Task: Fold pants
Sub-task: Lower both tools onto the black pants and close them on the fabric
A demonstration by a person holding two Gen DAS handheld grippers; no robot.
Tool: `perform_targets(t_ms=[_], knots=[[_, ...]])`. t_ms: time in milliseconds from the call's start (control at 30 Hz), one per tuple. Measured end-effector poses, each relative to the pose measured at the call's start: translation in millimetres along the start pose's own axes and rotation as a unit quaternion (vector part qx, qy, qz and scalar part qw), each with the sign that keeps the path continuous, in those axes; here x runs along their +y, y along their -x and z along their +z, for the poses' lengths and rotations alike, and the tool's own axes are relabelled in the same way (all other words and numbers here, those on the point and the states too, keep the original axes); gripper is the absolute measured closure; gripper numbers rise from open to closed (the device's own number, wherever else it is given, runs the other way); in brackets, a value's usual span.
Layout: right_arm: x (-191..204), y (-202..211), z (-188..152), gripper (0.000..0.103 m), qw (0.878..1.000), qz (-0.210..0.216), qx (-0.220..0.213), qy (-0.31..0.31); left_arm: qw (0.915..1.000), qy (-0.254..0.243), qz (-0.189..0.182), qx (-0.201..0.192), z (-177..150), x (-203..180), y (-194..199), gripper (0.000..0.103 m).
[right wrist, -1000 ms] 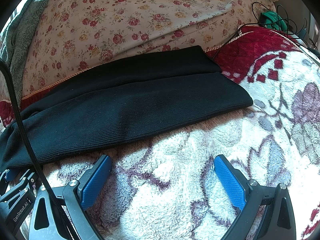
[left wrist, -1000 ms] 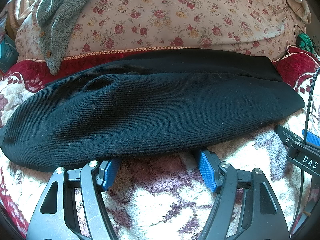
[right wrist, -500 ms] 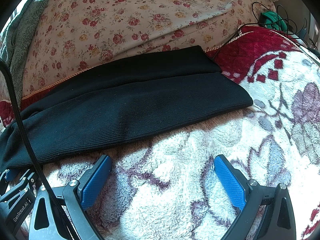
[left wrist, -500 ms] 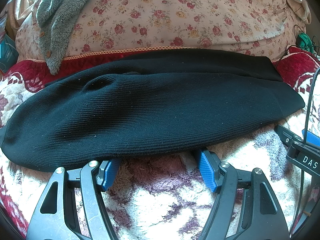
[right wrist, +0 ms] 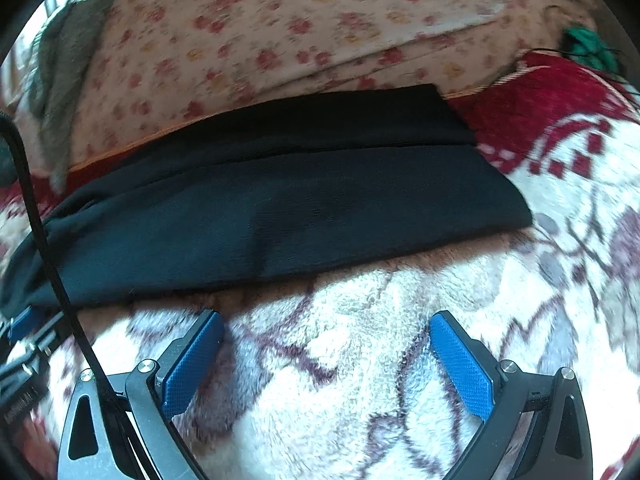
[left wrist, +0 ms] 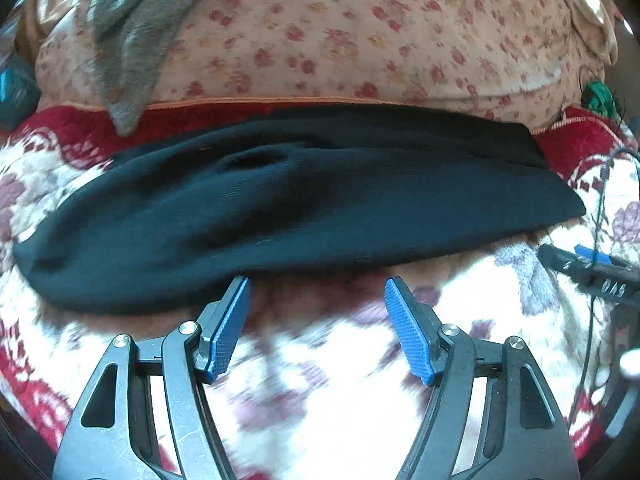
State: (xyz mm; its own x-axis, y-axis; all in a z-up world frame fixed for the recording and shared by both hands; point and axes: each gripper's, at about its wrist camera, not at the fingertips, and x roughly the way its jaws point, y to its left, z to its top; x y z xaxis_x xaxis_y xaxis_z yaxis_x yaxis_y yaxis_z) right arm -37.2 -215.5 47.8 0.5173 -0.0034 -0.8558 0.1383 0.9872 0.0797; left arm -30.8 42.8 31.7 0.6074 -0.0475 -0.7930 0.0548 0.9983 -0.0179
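Observation:
Black ribbed pants [left wrist: 304, 208] lie folded lengthwise across a fluffy white, purple and red patterned blanket [left wrist: 320, 380]; they also show in the right wrist view [right wrist: 280, 208]. My left gripper [left wrist: 316, 312] is open and empty, its blue pads just short of the pants' near edge. My right gripper [right wrist: 326, 354] is open and empty, over the blanket a little in front of the near edge, toward the pants' right end. The right gripper's body [left wrist: 592, 276] shows at the right of the left wrist view.
A floral cream cover [left wrist: 340, 40] rises behind the pants. A grey fleece cloth [left wrist: 132, 32] hangs over it at the left. A green object with cables [right wrist: 584, 44] sits at the far right. A black cable [right wrist: 44, 216] crosses the left of the right wrist view.
Both grippers have drawn back and lifted a little from the pants. The left pads, earlier tucked at the near edge, now stand clear of it. The pants have not moved.

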Motion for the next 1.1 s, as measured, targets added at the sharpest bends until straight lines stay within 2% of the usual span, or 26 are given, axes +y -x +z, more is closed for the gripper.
perform_targets(t_ms=[33, 133, 167, 233, 333, 533, 667, 800, 1000, 1100], knots=[[-8.1, 4.3, -1.4, 0.001, 1.000, 0.023, 0.001, -0.018, 0.9999, 0.011, 0.003, -0.003, -2.5, 10.9, 7.1, 0.033], [-25.5, 17.0, -0.3, 0.022, 0.997, 0.047, 0.008, -0.068, 0.9992, 0.036, 0.011, -0.014, -5.6, 37.3, 21.7, 0.033], [-28.8, 19.7, -0.6, 0.024, 0.995, 0.058, 0.007, -0.077, 0.9987, 0.046, 0.014, -0.015, -6.6, 47.5, 26.5, 0.033], [-36.0, 24.1, -1.8, 0.024, 0.993, 0.080, 0.003, -0.088, 0.9978, 0.058, 0.021, -0.022, -8.0, 63.3, 33.7, 0.033], [-43.2, 24.6, -2.7, 0.024, 0.992, 0.085, 0.001, -0.094, 0.9963, 0.074, 0.034, -0.026, -13.1, 84.5, 39.5, 0.033], [-75.7, 18.4, 2.9, 0.024, 0.982, 0.106, -0.003, -0.159, 0.9881, 0.151, 0.030, 0.004, -27.5, 128.2, 30.0, 0.033], [-91.2, 10.9, 14.2, 0.025, 0.977, 0.116, -0.006, -0.177, 0.9825, 0.184, 0.026, 0.015, -30.2, 142.1, 20.7, 0.033], [-107.0, 0.6, 28.3, 0.027, 0.971, 0.131, -0.016, -0.200, 0.9807, 0.194, 0.026, 0.006, -23.5, 140.5, 15.7, 0.033], [-123.0, -15.9, 40.0, 0.050, 0.964, 0.137, -0.023, -0.229, 0.9814, 0.191, 0.020, 0.009, -8.4, 132.2, -0.7, 0.033], [-131.0, -21.1, 41.9, 0.069, 0.960, 0.143, -0.028, -0.241, 0.9799, 0.198, 0.016, 0.019, -2.2, 130.1, -10.7, 0.033]])
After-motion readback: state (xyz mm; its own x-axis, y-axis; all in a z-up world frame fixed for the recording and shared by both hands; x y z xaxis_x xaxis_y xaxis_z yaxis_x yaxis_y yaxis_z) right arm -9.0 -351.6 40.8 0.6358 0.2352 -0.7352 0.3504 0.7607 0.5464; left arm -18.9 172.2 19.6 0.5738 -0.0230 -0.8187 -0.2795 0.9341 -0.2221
